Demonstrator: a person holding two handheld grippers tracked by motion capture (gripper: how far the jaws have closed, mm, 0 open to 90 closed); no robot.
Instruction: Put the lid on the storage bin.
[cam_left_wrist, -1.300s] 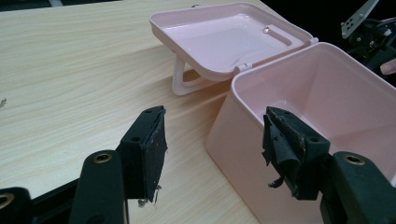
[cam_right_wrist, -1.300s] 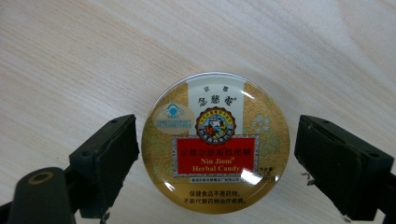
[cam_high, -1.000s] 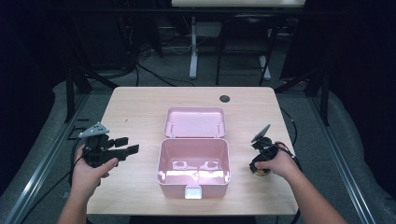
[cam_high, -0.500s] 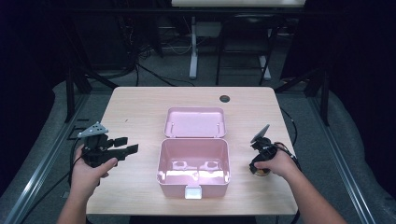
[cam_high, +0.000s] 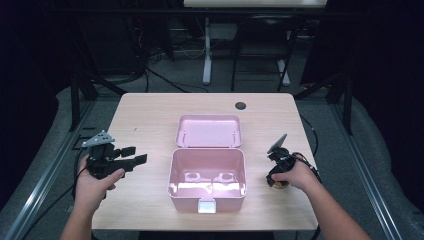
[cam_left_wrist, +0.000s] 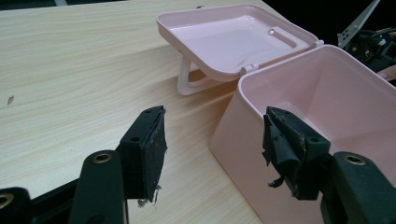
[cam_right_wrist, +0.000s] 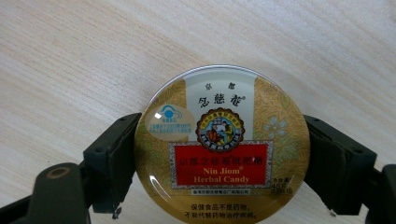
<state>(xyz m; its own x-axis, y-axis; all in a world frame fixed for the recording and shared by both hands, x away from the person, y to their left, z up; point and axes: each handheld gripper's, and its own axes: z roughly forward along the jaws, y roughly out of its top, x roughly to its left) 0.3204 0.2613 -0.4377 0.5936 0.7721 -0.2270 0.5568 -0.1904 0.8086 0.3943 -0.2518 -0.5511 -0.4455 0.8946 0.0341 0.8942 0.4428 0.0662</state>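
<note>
A round gold candy tin (cam_right_wrist: 222, 149) with a red "Nin Jiom Herbal Candy" label lies flat on the table (cam_high: 145, 115), right of the box; it peeks out under my right hand (cam_high: 280, 185). My right gripper (cam_right_wrist: 222, 161) points down at it, both pads against its rim, and stands there shut on it (cam_high: 276, 180). An open pink plastic box (cam_high: 207, 150) sits mid-table, its lid (cam_high: 209, 131) laid back behind it. Left of the box, my left gripper (cam_high: 136, 154) hovers open, nothing between its jaws (cam_left_wrist: 215, 140); the box wall (cam_left_wrist: 243, 158) is just ahead.
The box has two moulded ridges on its floor and a white latch (cam_high: 207, 205) at its front. A dark round grommet (cam_high: 240, 105) sits near the table's far edge. Bare wood lies left of the box. My right gripper (cam_left_wrist: 369, 37) shows beyond the box.
</note>
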